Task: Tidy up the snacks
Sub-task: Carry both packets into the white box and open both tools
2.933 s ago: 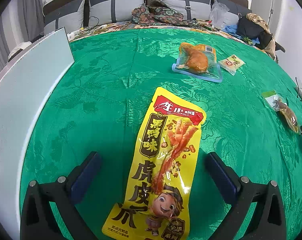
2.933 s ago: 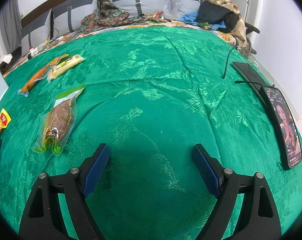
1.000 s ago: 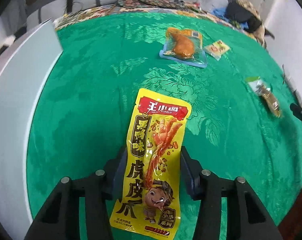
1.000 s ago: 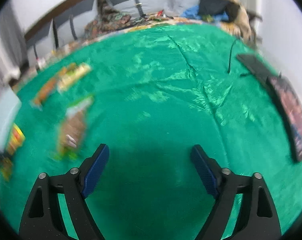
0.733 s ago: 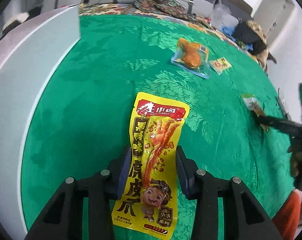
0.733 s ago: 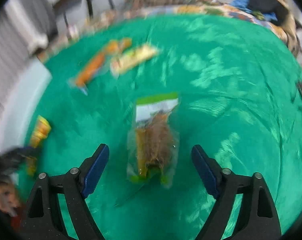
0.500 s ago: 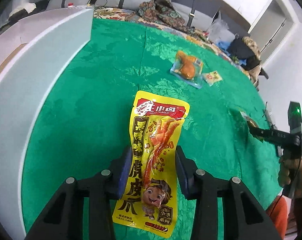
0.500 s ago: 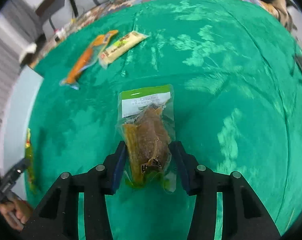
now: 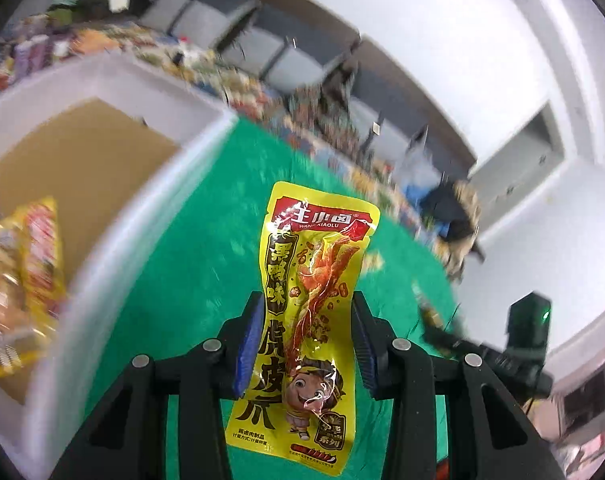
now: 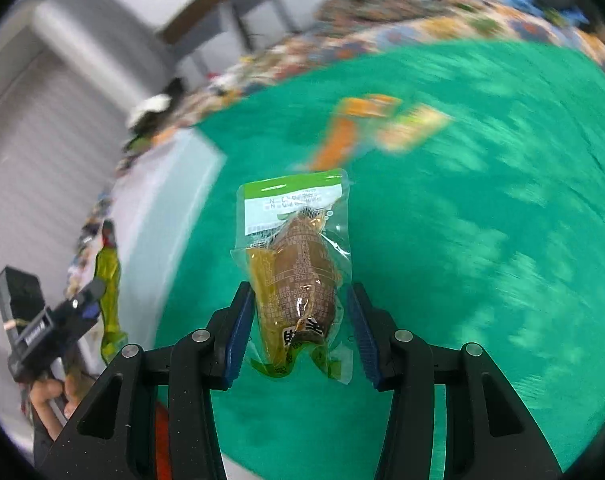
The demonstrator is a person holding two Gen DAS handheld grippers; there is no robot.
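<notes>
- Left wrist view: left gripper (image 9: 306, 340) pinched on a yellow snack pack (image 9: 308, 320), lifted off the green cloth (image 9: 190, 280), tall end sticking up and free.
- Just to the left: a white box (image 9: 102, 248) with a brown floor, yellow snack bags (image 9: 18, 280) already lying inside.
- Right wrist view: right gripper (image 10: 298, 332) closed in around a clear pack with brown food (image 10: 298, 276), also up in the air above the cloth. Just closed on it, snug on the lumpy middle.
- Orange and yellow packs (image 10: 366, 128) left on the cloth farther off, too blurry to name.
- Left gripper also seen there, down at the left edge, a hand (image 10: 50, 404) under it.
- Could go wrong: floppy yellow pack may catch on the box rim and fold or fall outside, if carried too low.
- Could go wrong: slippery clear pack may slide out during a fast swing.
- Could go wrong: both grippers heading for the same box may bump.
</notes>
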